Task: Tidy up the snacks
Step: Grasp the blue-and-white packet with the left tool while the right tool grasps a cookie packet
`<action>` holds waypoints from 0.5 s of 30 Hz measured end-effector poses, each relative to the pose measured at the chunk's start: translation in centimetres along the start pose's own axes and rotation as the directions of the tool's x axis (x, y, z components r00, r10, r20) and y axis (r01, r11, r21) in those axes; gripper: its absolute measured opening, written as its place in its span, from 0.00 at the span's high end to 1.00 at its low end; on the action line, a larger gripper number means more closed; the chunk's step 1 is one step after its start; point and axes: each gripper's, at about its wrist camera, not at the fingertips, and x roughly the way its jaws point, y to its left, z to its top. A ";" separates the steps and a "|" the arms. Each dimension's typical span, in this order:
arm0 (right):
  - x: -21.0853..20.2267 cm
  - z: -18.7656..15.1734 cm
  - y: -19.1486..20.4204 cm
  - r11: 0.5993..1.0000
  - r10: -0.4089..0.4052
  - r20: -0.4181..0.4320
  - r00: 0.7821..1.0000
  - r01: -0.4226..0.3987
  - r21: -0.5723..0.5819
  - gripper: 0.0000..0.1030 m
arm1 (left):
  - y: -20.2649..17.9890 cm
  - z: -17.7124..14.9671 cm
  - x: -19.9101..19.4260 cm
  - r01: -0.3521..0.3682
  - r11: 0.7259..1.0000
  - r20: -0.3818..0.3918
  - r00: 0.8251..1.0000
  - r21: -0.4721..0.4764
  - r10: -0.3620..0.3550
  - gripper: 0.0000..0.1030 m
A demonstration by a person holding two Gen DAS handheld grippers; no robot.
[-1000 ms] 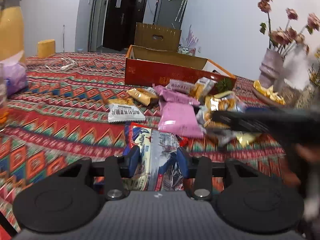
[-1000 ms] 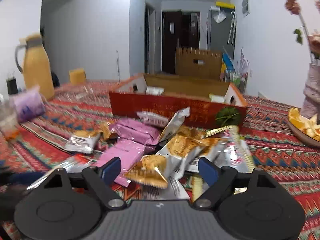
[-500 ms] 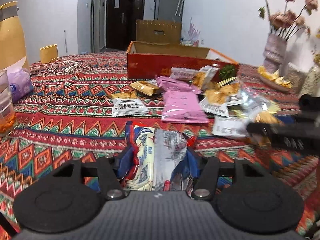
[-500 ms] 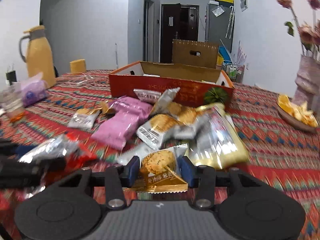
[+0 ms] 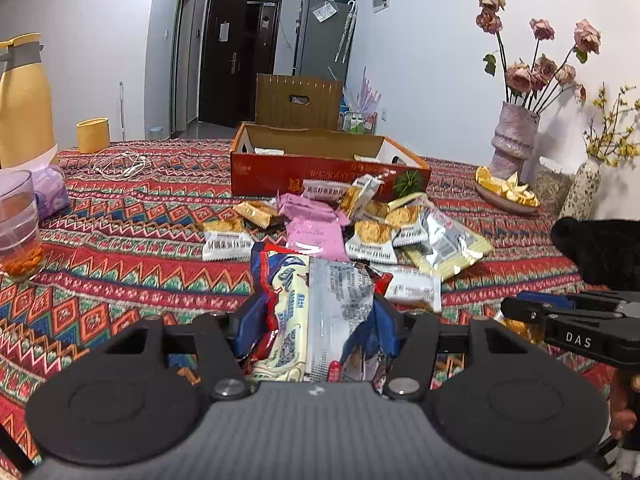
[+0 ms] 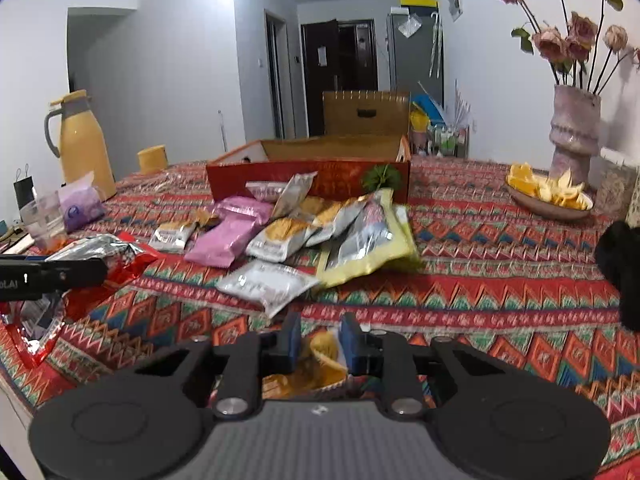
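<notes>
My left gripper [image 5: 316, 320] is shut on a red, blue and silver snack bag [image 5: 320, 304], held above the near part of the table; the bag also shows in the right wrist view [image 6: 100, 256]. My right gripper [image 6: 318, 342] is shut on a small orange-yellow cookie packet [image 6: 320, 360], near the table's front edge. A pile of snack packets [image 6: 288, 232] lies in the middle: pink ones [image 5: 316, 236], silver cookie packs and a yellow-green bag [image 6: 368, 248]. An open red cardboard box [image 5: 320, 168] stands behind the pile, with a few packets inside.
A patterned cloth covers the table [image 5: 120, 240]. A yellow thermos [image 6: 82, 144], a purple tissue pack [image 6: 78, 208] and a glass cup [image 5: 18, 224] stand at the left. A vase of dried roses [image 5: 514, 140] and a plate of orange slices [image 6: 548, 196] stand at the right.
My right gripper closed on the cookie packet and drew back from the pile toward the front edge. My left gripper kept its hold on the snack bag and pulled back a little.
</notes>
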 end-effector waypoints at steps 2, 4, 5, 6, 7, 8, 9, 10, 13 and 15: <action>0.7 0.4 -0.4 1.000 0.005 -0.012 1.000 -0.005 0.000 0.82 | 0.0 0.8 0.6 -0.003 1.000 0.005 1.000 0.004 0.003 0.44; 1.0 0.4 -0.7 1.000 0.000 -0.017 1.000 -0.001 -0.008 0.75 | 0.0 1.6 1.3 -0.025 1.000 0.007 1.000 0.019 0.025 0.44; 0.9 0.4 -0.8 1.000 0.024 -0.019 1.000 -0.024 -0.009 0.69 | 0.1 1.8 1.6 -0.027 0.999 0.009 1.000 0.024 0.027 0.44; 0.8 0.2 -0.9 0.999 0.048 -0.024 0.999 -0.048 -0.007 0.54 | 0.2 2.1 1.8 -0.026 0.999 0.007 1.000 0.027 0.026 0.44; 0.6 0.0 -0.9 0.998 0.064 -0.023 0.998 -0.064 -0.012 0.43 | 0.2 2.1 2.1 -0.023 0.999 0.004 1.000 0.027 0.023 0.44; 0.4 -0.2 -0.9 0.997 0.072 -0.030 0.997 -0.073 -0.024 0.42 | 0.3 2.1 2.3 -0.020 0.999 -0.003 1.000 0.025 0.020 0.44; 0.3 -0.5 -0.8 0.996 0.075 -0.040 0.996 -0.077 -0.037 0.41 | 0.3 2.1 2.7 -0.019 1.000 -0.017 1.000 0.021 0.019 0.44; 0.3 -0.8 -0.8 0.995 0.078 -0.049 0.996 -0.081 -0.055 0.41 | 0.4 1.9 3.0 -0.015 1.000 -0.027 1.000 0.019 0.016 0.44; 0.9 -1.6 -1.2 0.992 0.048 -0.101 0.994 -0.059 -0.113 0.41 | 0.5 1.3 3.6 -0.009 1.000 -0.053 0.999 0.013 0.010 0.44; 0.8 -1.7 -1.9 0.992 0.040 -0.117 0.992 -0.054 -0.114 0.41 | 0.5 0.9 3.9 -0.017 1.000 -0.072 0.997 0.012 0.018 0.44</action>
